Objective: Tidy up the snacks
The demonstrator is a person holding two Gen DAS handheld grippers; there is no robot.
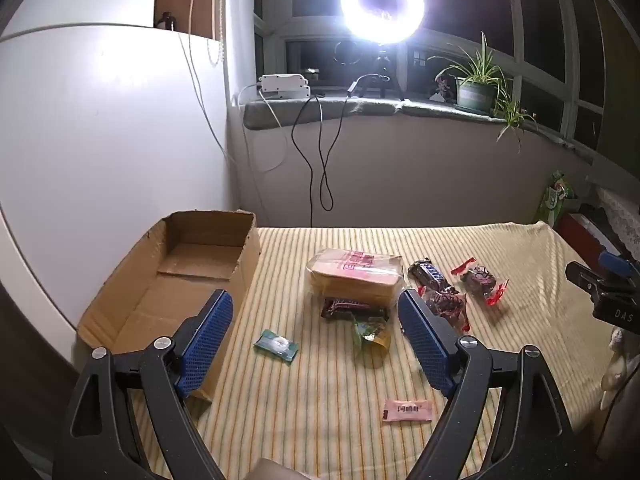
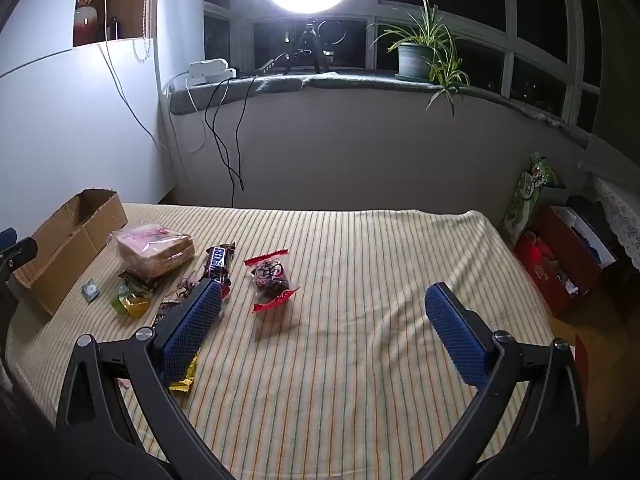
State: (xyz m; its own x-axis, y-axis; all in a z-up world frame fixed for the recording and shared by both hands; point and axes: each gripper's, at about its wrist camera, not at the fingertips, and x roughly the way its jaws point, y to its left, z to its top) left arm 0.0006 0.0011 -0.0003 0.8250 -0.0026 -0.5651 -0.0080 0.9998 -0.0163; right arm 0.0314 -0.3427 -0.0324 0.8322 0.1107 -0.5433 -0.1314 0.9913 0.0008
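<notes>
So far nothing sorted: cardboard box (image 1: 192, 276), ahead-left of the left hand-held gripper (image 1: 316, 334), holds no snacks. Bread pack (image 1: 354, 280), Snickers bar (image 1: 428, 274) and small candies lie ahead on the striped table (image 1: 500, 264). Right hand-held gripper (image 2: 326, 322) likewise wide open, empty.

both grippers (image 1: 316, 312) (image 2: 322, 304) wide open, empty

A table under a yellow striped cloth (image 2: 360, 280) holds an open brown cardboard box (image 1: 192, 264) (empty inside), bagged bread (image 1: 354, 278) and small wrapped snacks (image 1: 478, 282).
</notes>
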